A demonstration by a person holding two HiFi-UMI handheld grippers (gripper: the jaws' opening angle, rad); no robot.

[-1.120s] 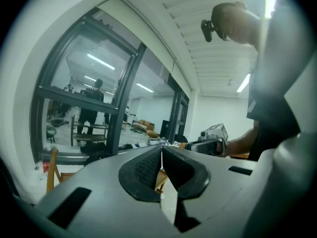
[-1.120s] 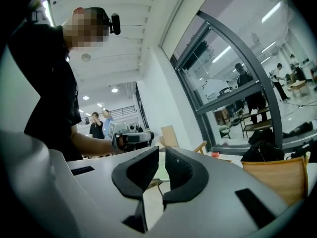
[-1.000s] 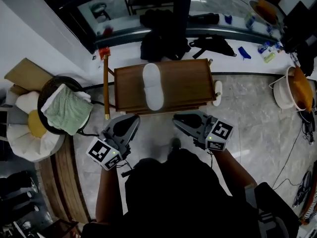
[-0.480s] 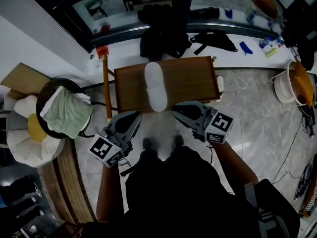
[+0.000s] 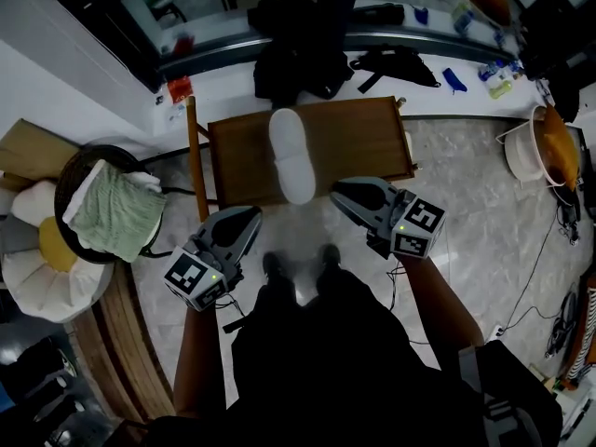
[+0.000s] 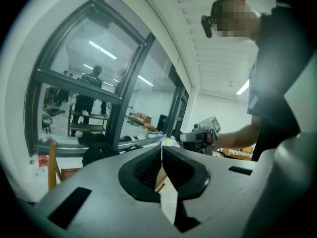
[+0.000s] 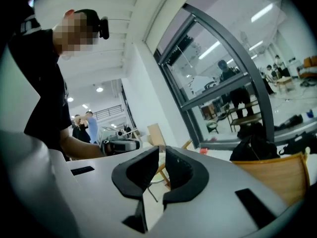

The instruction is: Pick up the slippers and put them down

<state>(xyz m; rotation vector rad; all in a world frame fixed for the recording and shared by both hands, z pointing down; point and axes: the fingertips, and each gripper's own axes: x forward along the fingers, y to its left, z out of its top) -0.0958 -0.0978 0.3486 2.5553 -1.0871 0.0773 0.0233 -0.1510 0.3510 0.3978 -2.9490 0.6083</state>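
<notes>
Lying lengthwise on the counter [image 5: 358, 147], the white slippers [image 5: 291, 155] reach from its far edge to its near edge, left of centre, in the head view. The left gripper [image 5: 250, 214] hangs off the near-left corner and the right gripper [image 5: 337, 189] at the near edge, just beside the slippers' near end. Bare floor [image 5: 466, 212] opens to the right, while a basket [image 5: 112, 208] crowds the left. In the left gripper view the jaws are together with nothing between them. In the right gripper view the jaws are a narrow slit apart and empty.
</notes>
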